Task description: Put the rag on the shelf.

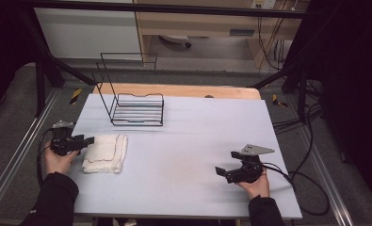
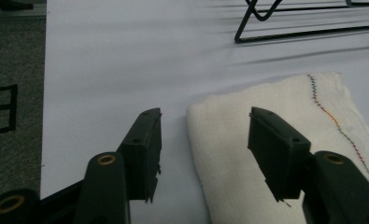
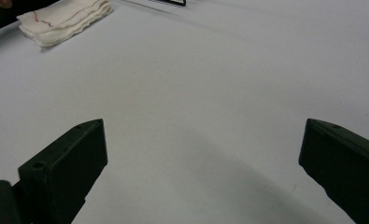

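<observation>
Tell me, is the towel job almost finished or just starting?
Just starting, it seems. Done: nothing obvious; the folded towel lies flat on the table and the wire rack is empty. In hand: the left gripper is open, with one jaw over the towel's edge. The right gripper waits open over bare table. Left: gripping the towel and perhaps moving it to the rack.

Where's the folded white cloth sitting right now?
In the high view the folded white cloth with coloured stitching lies on the left of the pale table, just in front of the black wire rack, with the open left gripper at its left edge.
</observation>
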Demonstrator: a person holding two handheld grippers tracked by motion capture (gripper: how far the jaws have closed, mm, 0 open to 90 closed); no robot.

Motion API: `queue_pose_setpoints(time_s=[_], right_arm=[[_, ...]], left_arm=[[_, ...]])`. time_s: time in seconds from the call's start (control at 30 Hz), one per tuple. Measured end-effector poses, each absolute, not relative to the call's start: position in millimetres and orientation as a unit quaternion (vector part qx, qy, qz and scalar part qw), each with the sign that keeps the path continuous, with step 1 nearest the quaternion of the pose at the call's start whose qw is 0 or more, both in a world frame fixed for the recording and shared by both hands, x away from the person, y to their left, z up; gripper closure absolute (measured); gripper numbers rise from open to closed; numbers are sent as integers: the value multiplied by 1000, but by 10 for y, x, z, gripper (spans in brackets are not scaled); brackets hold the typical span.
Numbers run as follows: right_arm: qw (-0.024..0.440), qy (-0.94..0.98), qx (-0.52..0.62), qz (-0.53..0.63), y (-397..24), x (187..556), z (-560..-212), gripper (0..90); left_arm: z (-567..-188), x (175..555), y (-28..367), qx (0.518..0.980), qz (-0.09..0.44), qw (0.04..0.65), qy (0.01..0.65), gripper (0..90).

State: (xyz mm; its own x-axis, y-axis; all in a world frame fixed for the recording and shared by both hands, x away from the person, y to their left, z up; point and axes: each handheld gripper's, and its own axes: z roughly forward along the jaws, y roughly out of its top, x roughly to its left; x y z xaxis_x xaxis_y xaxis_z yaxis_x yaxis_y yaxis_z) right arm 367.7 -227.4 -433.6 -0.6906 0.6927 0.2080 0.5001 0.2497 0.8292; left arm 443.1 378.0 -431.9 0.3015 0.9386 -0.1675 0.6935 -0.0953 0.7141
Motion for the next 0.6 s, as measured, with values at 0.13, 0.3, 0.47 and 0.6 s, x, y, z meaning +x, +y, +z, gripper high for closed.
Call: queue_pose_setpoints(time_s=[0.13, 0.3, 0.47, 0.6], right_arm=[[98, 785, 381, 479, -2265, 3680, -4343, 18], [96, 785, 381, 480, -2261, 3683, -4345, 18], [95, 782, 384, 482, -2251, 3689, -4344, 22], [101, 779, 386, 483, -2216, 3694, -4324, 24]], left_arm=[[-4403, 4497, 3751, 724, 167, 356, 567, 505], [-4438, 4530, 3715, 723, 164, 361, 566, 595], [-4455, 4538, 3687, 722, 153, 368, 565, 715], [-4456, 4529, 3680, 725, 155, 368, 561, 784]])
